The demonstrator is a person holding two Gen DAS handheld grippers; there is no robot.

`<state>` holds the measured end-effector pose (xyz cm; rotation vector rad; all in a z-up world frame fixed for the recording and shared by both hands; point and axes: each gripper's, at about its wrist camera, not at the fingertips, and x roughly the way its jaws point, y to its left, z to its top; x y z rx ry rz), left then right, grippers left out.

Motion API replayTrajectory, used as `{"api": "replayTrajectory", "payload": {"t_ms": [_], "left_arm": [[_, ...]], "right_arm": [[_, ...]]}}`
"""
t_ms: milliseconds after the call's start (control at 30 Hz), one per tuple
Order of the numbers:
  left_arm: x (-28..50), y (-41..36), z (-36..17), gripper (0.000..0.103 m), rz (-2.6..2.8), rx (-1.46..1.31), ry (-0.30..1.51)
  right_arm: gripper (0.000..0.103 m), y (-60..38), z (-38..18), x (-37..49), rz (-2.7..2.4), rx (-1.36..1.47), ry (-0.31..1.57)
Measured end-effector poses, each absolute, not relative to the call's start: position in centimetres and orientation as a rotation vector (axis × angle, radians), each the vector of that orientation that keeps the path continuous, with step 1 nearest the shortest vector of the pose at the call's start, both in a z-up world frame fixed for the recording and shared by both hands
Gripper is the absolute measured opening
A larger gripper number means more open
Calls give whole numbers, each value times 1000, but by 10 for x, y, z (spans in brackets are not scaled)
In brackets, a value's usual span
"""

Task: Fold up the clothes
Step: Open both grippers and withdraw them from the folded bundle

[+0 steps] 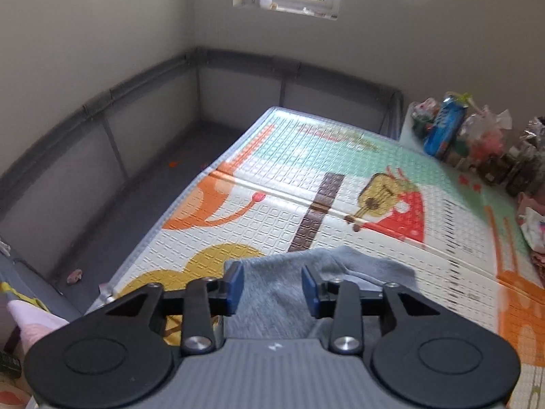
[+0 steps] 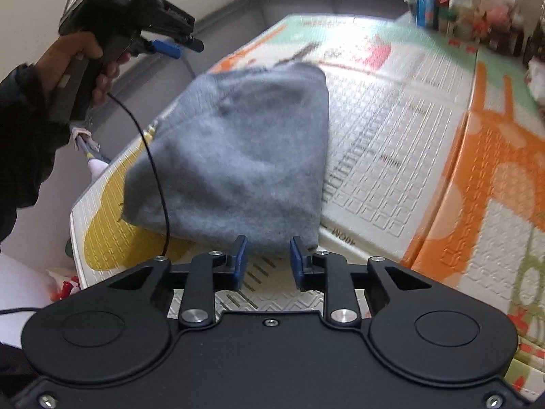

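A folded grey garment [image 2: 238,156] lies on the patterned play mat [image 2: 408,136] near its left edge. In the left wrist view the garment [image 1: 272,283] sits under and just beyond my open left gripper [image 1: 272,286]. My right gripper [image 2: 267,260] is open, its blue pads [image 2: 240,259] at the garment's near edge, holding nothing. In the right wrist view the left gripper [image 2: 177,46] is held in a hand above the garment's far left corner, raised off the cloth.
Bottles, bags and a blue can [image 1: 442,126] crowd the mat's far right edge. A grey playpen wall [image 1: 136,109] and dark floor [image 1: 143,211] lie left of the mat. More cloth [image 1: 534,231] sits at the right. A black cable [image 2: 153,156] hangs across the garment.
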<state>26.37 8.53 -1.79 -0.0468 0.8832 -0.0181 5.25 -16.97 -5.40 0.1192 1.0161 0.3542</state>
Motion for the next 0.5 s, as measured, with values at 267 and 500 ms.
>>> {"api": "replayTrajectory", "payload": {"t_ms": [267, 500], "left_arm": [[180, 67, 18, 63, -4, -4, 869], [105, 47, 20, 72, 34, 37, 911]], "right_arm": [[42, -168, -12, 20, 386, 92, 952], [46, -175, 12, -13, 415, 73, 929]]}}
